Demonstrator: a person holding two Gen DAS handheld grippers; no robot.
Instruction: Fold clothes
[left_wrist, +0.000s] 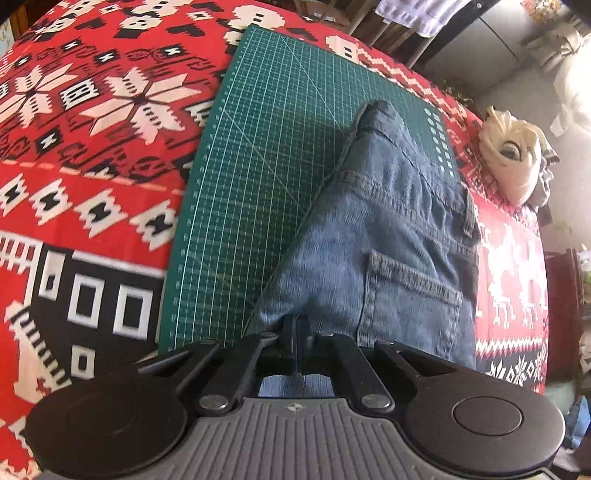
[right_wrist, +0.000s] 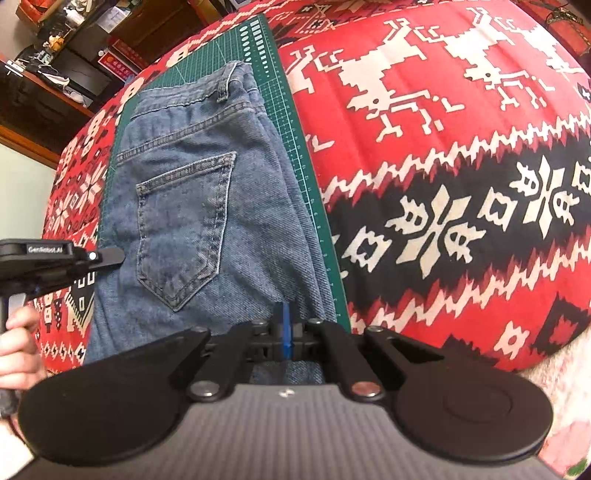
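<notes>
Blue denim jeans (right_wrist: 207, 206) lie halved lengthwise on green gridded cutting mat (left_wrist: 258, 155); both grippers' jaws, left (left_wrist: 296, 332) and right (right_wrist: 284, 332), clamp denim, crosswise folds apparently remaining.

Each wrist camera looks steeply down along its claw, close above the bed. Both views share the jeans (left_wrist: 388, 229) (right_wrist: 192, 192) on the green cutting mat (left_wrist: 258, 155) (right_wrist: 295, 147).

Denim, woven cloth and matt plastic

The jeans (right_wrist: 192, 192) are seen as coarse blue denim with raised stitching; the red patterned cloth (right_wrist: 461, 177) is woven and matt; the green cutting mat (left_wrist: 258, 147) is smooth, faintly sheened; the right gripper (right_wrist: 286, 332) is matt black plastic with shiny metal rivets.
</notes>
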